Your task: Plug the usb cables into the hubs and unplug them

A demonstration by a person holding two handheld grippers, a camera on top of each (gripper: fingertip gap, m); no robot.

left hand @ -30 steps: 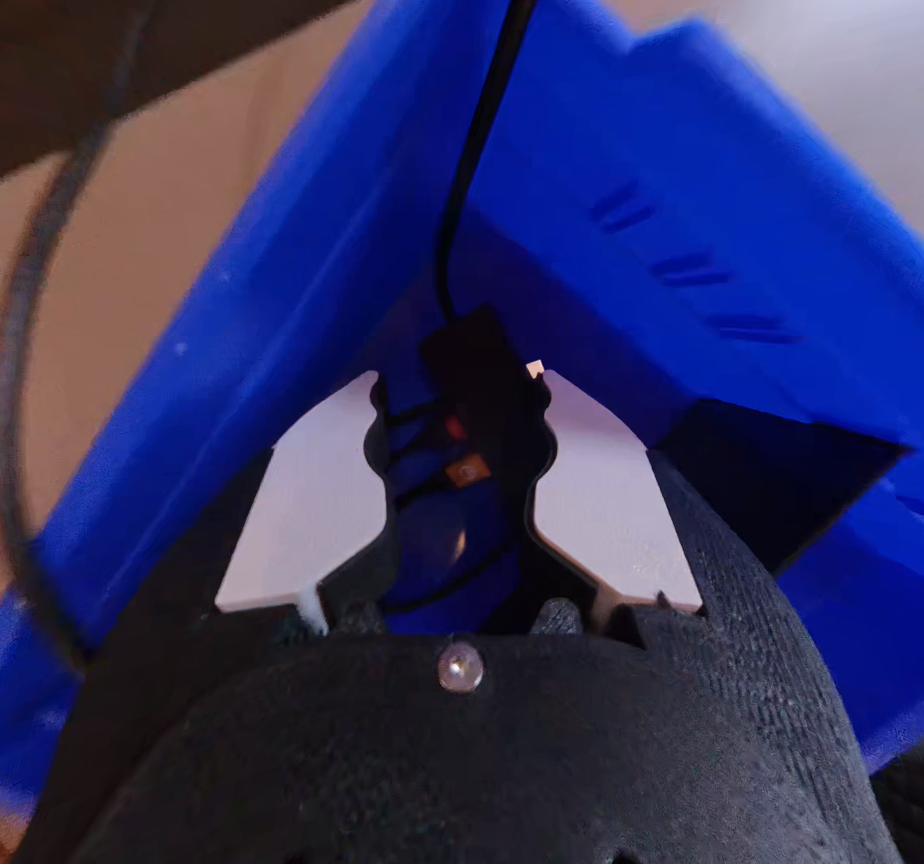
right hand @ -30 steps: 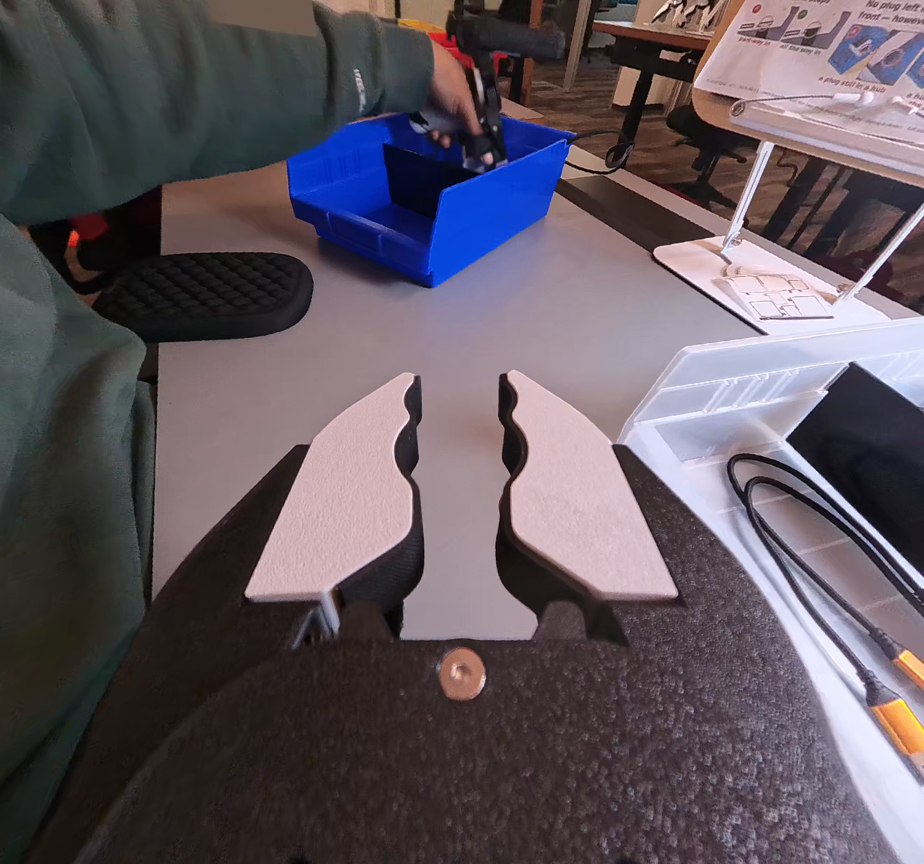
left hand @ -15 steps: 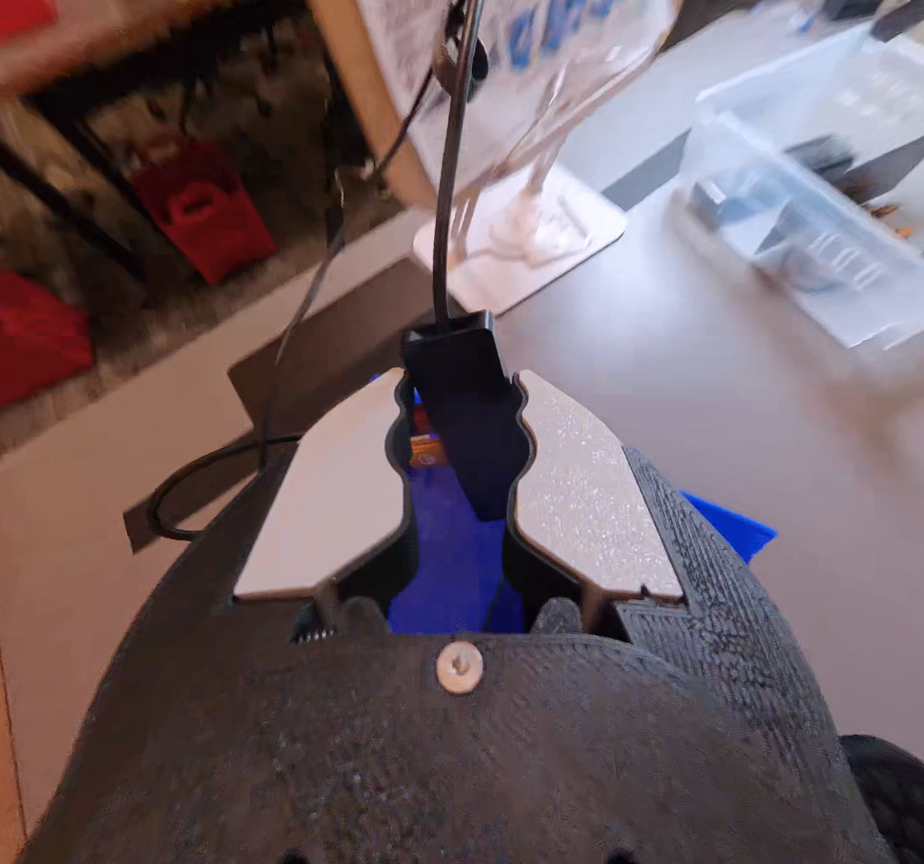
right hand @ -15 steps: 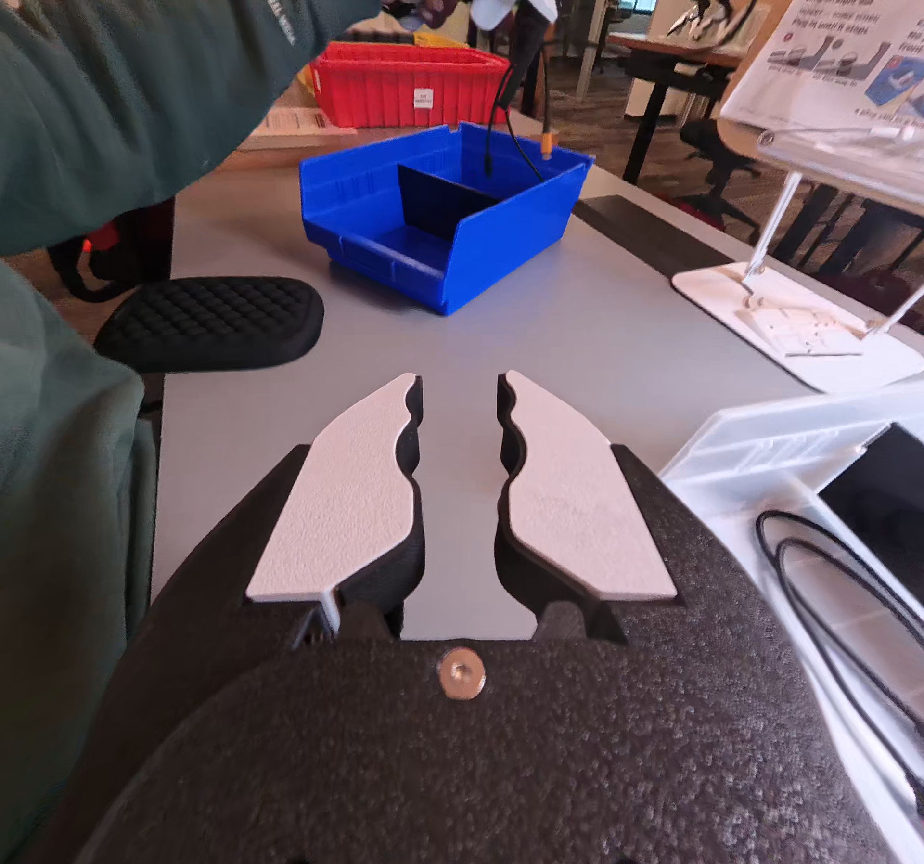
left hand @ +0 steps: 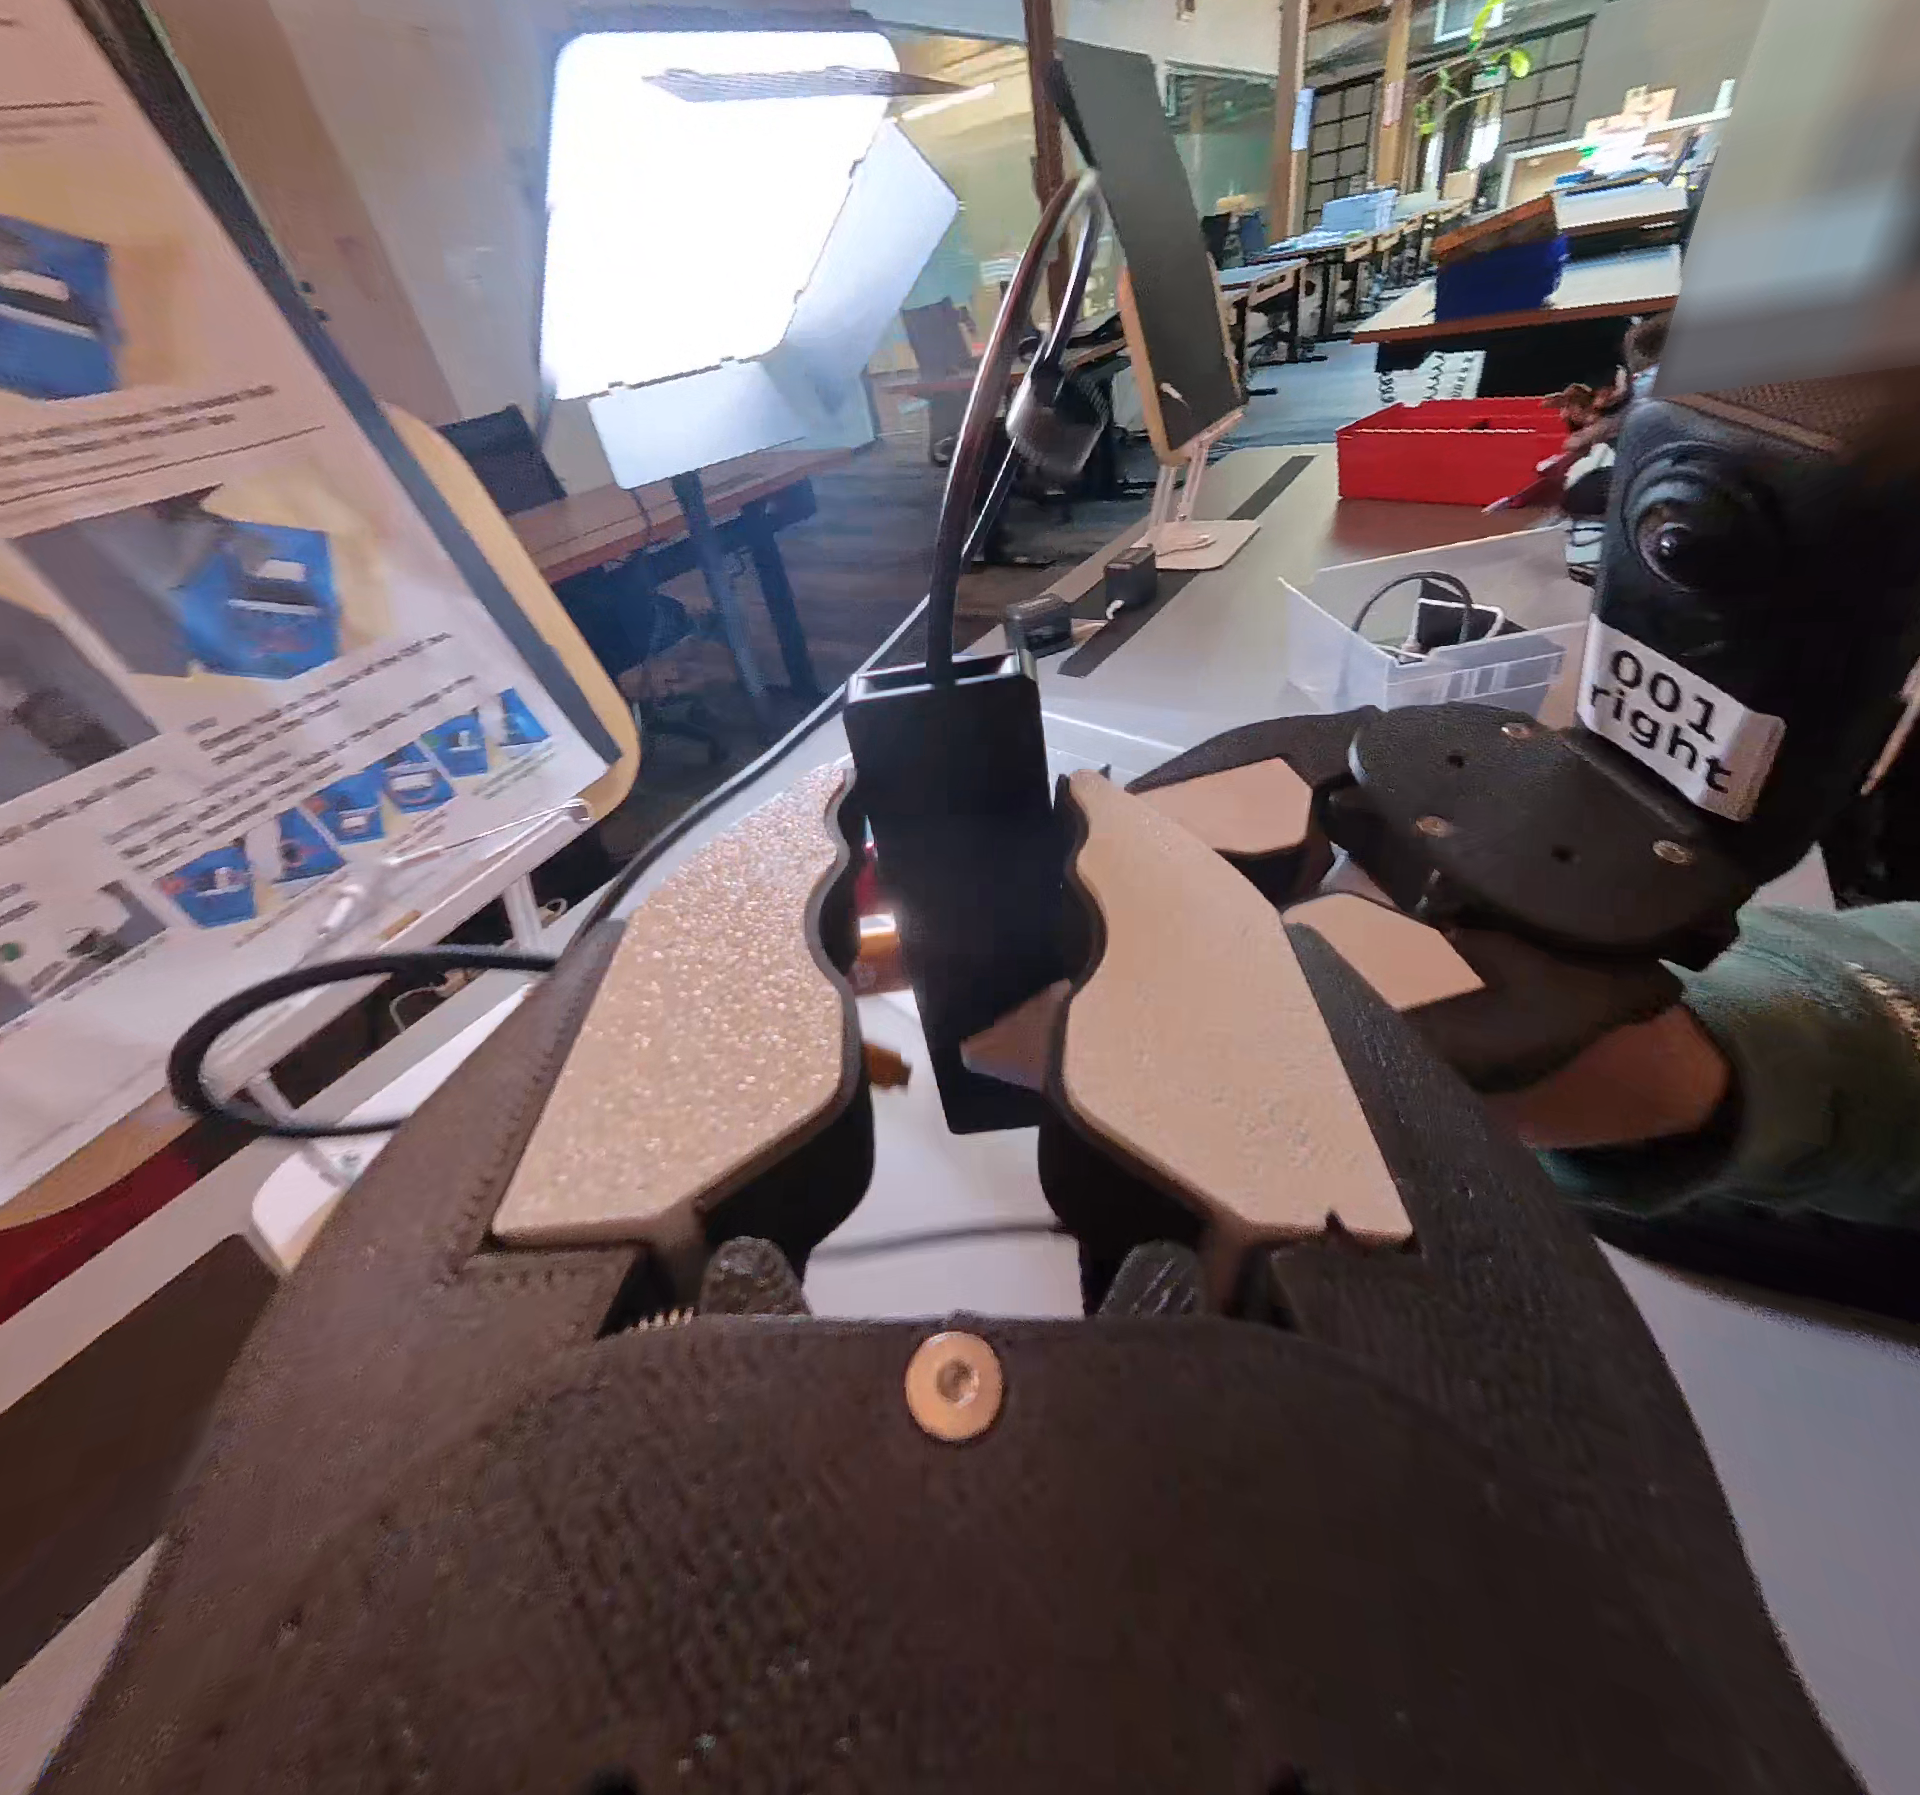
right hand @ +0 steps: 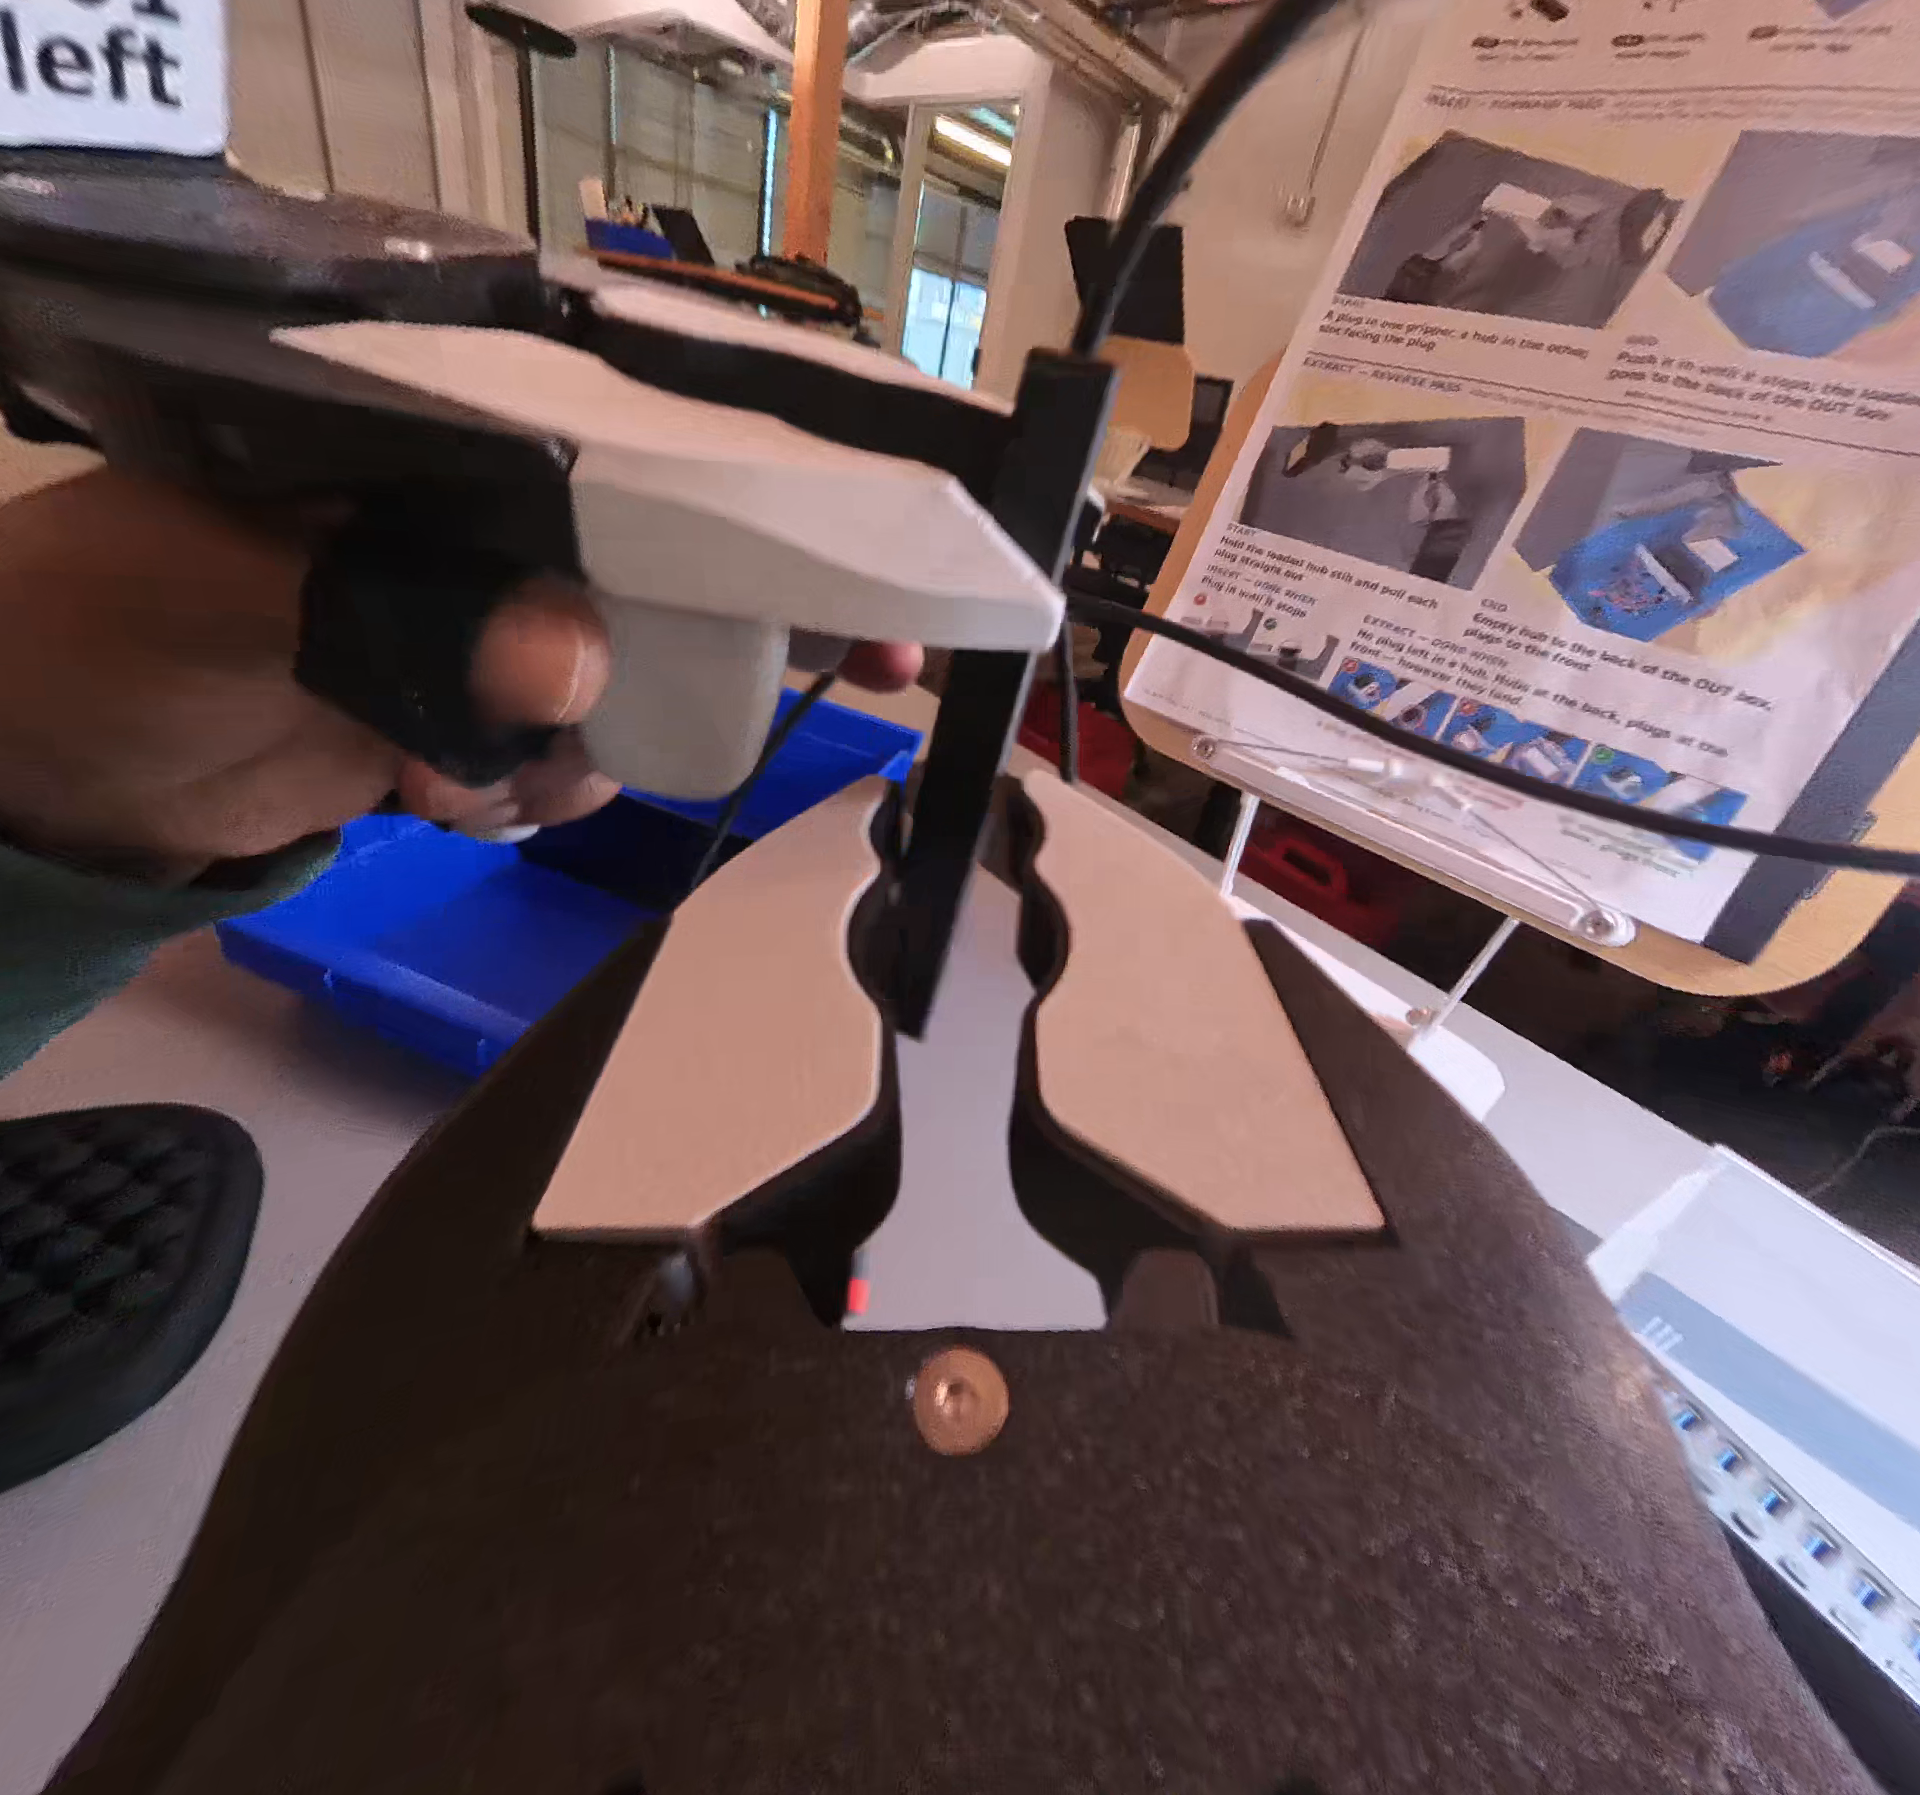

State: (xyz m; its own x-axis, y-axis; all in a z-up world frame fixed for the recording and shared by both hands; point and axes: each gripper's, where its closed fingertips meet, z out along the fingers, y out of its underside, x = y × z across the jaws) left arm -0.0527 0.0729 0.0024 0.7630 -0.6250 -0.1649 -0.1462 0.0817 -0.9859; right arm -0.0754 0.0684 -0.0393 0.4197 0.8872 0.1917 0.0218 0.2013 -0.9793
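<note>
My left gripper (left hand: 956,810) is shut on a black USB hub (left hand: 961,872) and holds it upright in the air. The hub's black cable (left hand: 966,457) rises from its top and loops away. An orange plug (left hand: 878,945) shows just behind the hub. My right gripper (right hand: 956,810) is open, and the hub's thin lower end (right hand: 951,862) hangs between its fingers with gaps on both sides. The right gripper also shows in the left wrist view (left hand: 1278,872), close on the hub's right. The left gripper also shows from the side in the right wrist view (right hand: 1023,498).
A blue bin (right hand: 468,935) stands on the grey table behind the grippers. An instruction board (right hand: 1558,498) on a stand is at the right. A black padded rest (right hand: 94,1257) lies at the left, and a white tray (right hand: 1766,1382) at the lower right. A clear box (left hand: 1423,654) and a red bin (left hand: 1444,457) stand farther off. The left gripper's tips are roughly 5 cm from the right gripper's.
My left gripper lifted the hub out of the blue bin and carried it over to the right gripper. The right gripper rose off the table, so the hub's end now sits between its fingers.
</note>
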